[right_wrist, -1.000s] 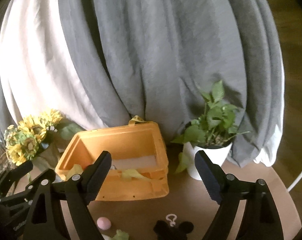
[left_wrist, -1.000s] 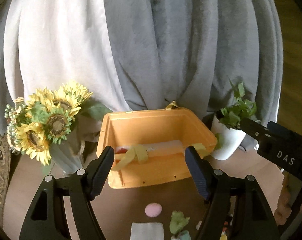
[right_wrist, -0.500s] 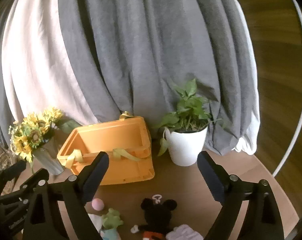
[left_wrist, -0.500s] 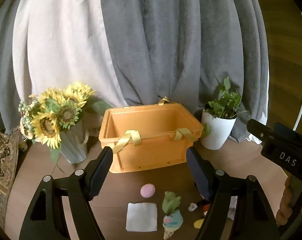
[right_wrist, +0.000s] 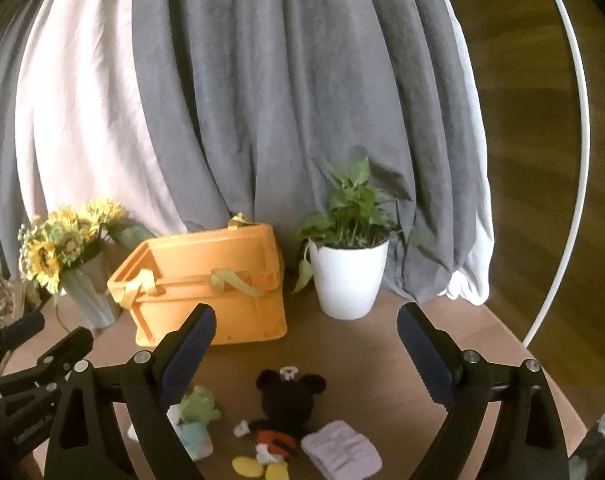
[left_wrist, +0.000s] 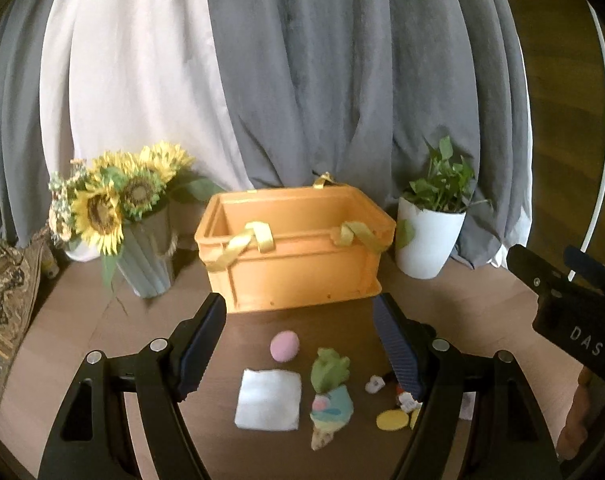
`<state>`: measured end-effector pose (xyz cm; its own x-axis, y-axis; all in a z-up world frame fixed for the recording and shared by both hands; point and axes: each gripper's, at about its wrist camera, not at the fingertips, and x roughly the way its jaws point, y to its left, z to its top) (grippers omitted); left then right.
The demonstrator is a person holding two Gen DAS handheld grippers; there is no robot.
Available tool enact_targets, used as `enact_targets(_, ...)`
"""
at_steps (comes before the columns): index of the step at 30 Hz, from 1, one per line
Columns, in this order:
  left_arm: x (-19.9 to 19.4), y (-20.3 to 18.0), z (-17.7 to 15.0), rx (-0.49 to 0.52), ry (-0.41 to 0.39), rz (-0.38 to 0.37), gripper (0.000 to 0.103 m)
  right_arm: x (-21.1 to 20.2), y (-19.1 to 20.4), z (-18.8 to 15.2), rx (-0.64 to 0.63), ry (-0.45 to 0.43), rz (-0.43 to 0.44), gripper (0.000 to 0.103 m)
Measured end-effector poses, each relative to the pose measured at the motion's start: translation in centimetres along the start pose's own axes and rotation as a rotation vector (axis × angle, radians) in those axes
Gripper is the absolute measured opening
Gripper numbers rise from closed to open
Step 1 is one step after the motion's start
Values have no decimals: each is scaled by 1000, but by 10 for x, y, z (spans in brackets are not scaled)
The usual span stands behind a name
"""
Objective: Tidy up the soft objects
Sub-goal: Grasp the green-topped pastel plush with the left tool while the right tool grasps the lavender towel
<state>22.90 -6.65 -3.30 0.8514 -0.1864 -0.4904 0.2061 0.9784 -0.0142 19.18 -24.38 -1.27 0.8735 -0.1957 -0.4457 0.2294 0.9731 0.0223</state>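
1. On the wooden table (left_wrist: 462, 304), in front of me, the soft things lie in a loose row: a pink puff (left_wrist: 284, 345), a white folded cloth (left_wrist: 268, 399), a green-topped ice-cream plush (left_wrist: 329, 394), a black mouse doll (right_wrist: 287, 404) and a lilac folded cloth (right_wrist: 341, 453).
2. Just behind them the orange crate (left_wrist: 298, 256) stands open-topped with its yellow straps (left_wrist: 250, 240) draped over the near rim, placed, I judge, to receive them.
3. My left gripper (left_wrist: 300, 346) hovers over the puff and white cloth with its jaws wide and holding nothing.
4. My right gripper (right_wrist: 307, 354) hangs above the mouse doll, equally wide and empty, so each side covers its own half of the row.
5. Sunflower vase (left_wrist: 144, 258) and potted plant (left_wrist: 430, 236) flank the crate, so I should lift things straight in.
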Motion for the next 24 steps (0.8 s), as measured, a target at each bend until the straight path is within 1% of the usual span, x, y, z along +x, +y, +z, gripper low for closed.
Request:
enact_targets(4, 0, -5, -14, 8, 18, 8, 75, -1, -5, -14, -4, 29, 7, 93)
enact_targets(9, 6, -11, -33, 23, 69, 18, 75, 2, -8, -36, -27, 65, -8, 93)
enact_targets(17, 20, -15, -57, 33, 144, 6, 75, 15, -14, -62, -20, 142, -11, 93)
enact_targets(24, 40, -22, -75, 31, 202, -5, 75, 28, -20, -80, -22, 187, -32, 93)
